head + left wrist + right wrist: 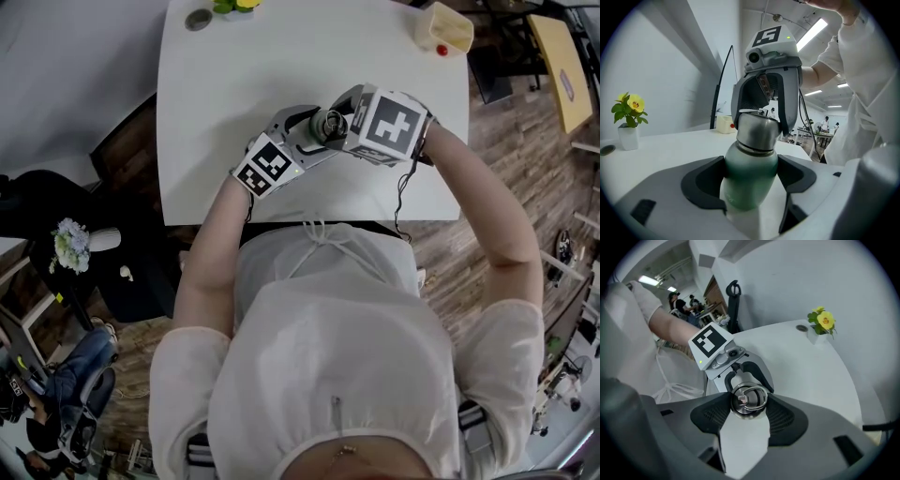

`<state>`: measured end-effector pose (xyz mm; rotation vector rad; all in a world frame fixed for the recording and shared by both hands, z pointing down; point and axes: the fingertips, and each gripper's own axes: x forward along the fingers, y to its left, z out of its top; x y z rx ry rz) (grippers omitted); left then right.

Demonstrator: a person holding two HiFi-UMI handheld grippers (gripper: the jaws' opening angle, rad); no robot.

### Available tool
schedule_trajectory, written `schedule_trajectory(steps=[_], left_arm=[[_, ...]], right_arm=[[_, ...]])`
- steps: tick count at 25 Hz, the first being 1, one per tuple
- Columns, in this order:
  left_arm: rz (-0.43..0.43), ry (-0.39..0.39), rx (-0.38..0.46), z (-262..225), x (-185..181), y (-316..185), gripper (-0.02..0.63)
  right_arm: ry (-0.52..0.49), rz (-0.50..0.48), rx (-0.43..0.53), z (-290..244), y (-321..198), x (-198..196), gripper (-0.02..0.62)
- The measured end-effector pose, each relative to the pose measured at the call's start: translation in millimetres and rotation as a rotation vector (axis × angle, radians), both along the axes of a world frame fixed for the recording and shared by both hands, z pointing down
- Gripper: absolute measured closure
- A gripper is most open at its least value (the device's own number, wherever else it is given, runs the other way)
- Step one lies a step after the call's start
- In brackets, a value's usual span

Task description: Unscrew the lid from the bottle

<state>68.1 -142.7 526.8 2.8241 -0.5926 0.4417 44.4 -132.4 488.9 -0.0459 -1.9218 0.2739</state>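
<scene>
Head view, over the near middle of the desk [281, 56]: fingers of the left gripper [752, 180] clamp the green bottle [749, 164], those of the right gripper [749, 404] pinch its steel lid [757, 129], still seated; unscrewing remains.

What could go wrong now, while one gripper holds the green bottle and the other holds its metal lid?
1. The right gripper grips the lid only at two sides of smooth round metal, so it may slip when twisted.
2. The left gripper holds the bottle on its smooth rounded body, so the bottle might turn together with the lid.
</scene>
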Motion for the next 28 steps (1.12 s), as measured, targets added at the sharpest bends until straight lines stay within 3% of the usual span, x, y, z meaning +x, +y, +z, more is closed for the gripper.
schedule_trajectory(steps=[8, 13, 17, 20, 28], left_arm=[[-0.002, 0.001, 0.003, 2, -1, 0, 0.238], [-0.006, 0.003, 0.001, 4, -3, -1, 0.238], [-0.009, 0.001, 0.004, 4, -3, 0, 0.238], [-0.013, -0.001, 0.003, 4, -4, 0, 0.238], [-0.017, 0.004, -0.001, 3, -5, 1, 0.238]], right_arm=[[0.098, -0.392, -0.037, 2, 7, 7, 0.347], [0.111, -0.447, -0.05, 4, 9, 8, 0.347], [0.07, -0.371, 0.013, 3, 6, 7, 0.342], [0.057, -0.26, 0.031, 1, 3, 12, 0.316], [-0.044, 0.257, 0.0, -2, 3, 8, 0.302]])
